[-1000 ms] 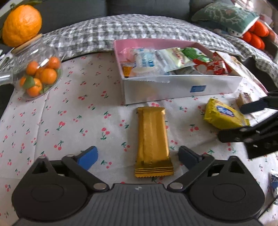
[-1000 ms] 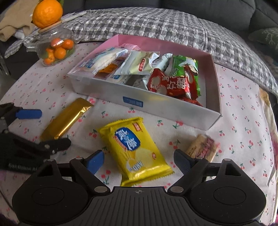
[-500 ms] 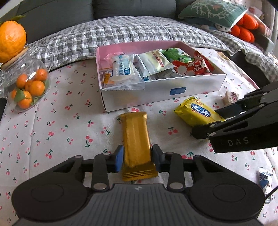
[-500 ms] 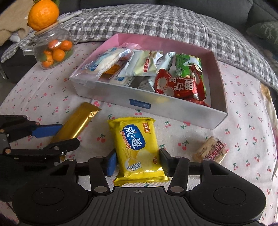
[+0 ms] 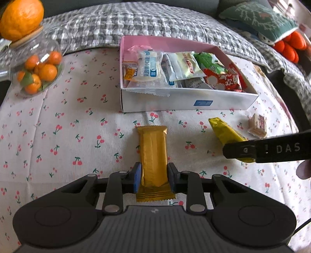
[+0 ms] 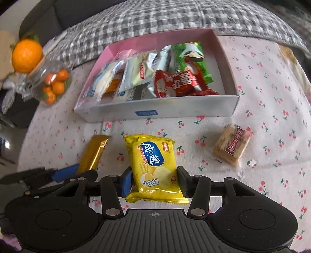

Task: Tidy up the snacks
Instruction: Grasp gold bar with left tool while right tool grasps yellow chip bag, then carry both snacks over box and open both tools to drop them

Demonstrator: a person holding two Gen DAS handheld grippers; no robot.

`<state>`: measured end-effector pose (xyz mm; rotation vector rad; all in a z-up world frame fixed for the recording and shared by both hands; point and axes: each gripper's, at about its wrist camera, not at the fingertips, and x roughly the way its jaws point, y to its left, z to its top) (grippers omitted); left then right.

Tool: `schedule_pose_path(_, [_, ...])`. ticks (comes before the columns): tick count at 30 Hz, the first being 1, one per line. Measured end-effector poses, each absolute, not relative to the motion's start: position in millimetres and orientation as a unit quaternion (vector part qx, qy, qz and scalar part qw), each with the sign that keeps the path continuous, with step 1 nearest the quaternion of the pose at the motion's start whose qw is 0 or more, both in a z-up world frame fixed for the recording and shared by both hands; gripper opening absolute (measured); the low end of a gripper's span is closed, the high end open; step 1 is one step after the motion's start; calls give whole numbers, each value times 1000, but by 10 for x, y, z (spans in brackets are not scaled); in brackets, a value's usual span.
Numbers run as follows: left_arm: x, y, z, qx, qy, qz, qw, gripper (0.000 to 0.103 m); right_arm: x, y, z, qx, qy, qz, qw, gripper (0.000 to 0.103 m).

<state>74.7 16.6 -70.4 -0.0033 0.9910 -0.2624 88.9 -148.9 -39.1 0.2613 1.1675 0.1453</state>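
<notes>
My left gripper (image 5: 154, 179) is shut on the near end of a gold snack bar (image 5: 153, 155), which points toward the box. My right gripper (image 6: 154, 183) is shut on the near end of a yellow cracker packet (image 6: 153, 165). The gold snack bar also shows in the right wrist view (image 6: 94, 153), with the left gripper's fingers (image 6: 66, 172) on it. The yellow packet also shows in the left wrist view (image 5: 225, 132) behind the right gripper's arm. A white box with a pink inside (image 5: 184, 103) holds several wrapped snacks; it also shows in the right wrist view (image 6: 194, 109).
A small wrapped wafer (image 6: 231, 146) lies on the cherry-print cloth right of the packet. A glass jar of small oranges (image 5: 37, 72) with a large orange (image 5: 21, 17) on its lid stands at the left. A checked blanket (image 5: 145, 21) lies behind the box.
Both grippers closed from wide open onto their snacks, the left on the gold bar, the right on the yellow packet. Both packets now look lifted and the views have shifted.
</notes>
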Motion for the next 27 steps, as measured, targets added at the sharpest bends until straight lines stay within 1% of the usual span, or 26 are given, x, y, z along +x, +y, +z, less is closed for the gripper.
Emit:
schedule_pose_path(11, [714,275,-508,-47,472,-137,870,26,822,-1733,-188,191,529,74,823,47])
schedule_pose_path(19, [674,272,-304,-70,444,-154,880,26,828,-1926,-3,227,498,55,835,47])
schedule_pose_path(27, [746,117,-292,-92,443,-168,876,26,1171,-2171,60,232,467,5,853,47])
